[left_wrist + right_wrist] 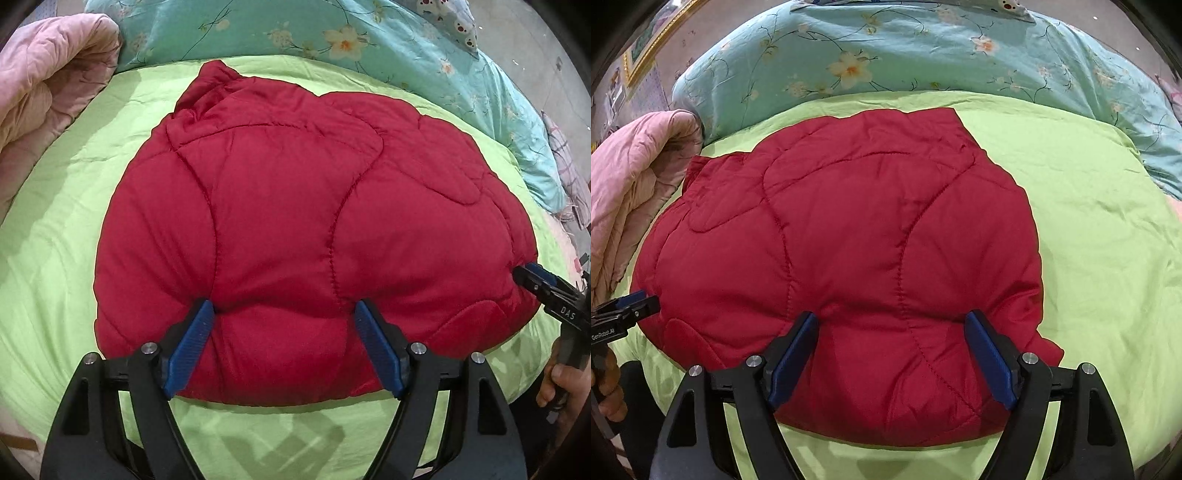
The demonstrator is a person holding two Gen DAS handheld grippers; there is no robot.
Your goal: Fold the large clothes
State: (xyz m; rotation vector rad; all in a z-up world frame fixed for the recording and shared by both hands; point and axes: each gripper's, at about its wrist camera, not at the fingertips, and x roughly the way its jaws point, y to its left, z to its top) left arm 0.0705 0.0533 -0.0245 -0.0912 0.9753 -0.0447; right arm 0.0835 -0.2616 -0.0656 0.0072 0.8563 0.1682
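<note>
Both grippers spread wide, left gripper (282, 347) and right gripper (894, 360), pads pressing into the red padded jacket's (288, 206) near edge. Lying crosswise ahead, neither nearer.

A red quilted jacket (288, 221) lies folded on a light green sheet (66, 236), with a pink quilt (44, 81) far left and a teal floral cover (332, 33) beyond. The left gripper (284, 306) stands wide apart, its blue pads (192, 339) pressing into the jacket's near edge. The right gripper (532, 277) touches the jacket's right edge.
</note>
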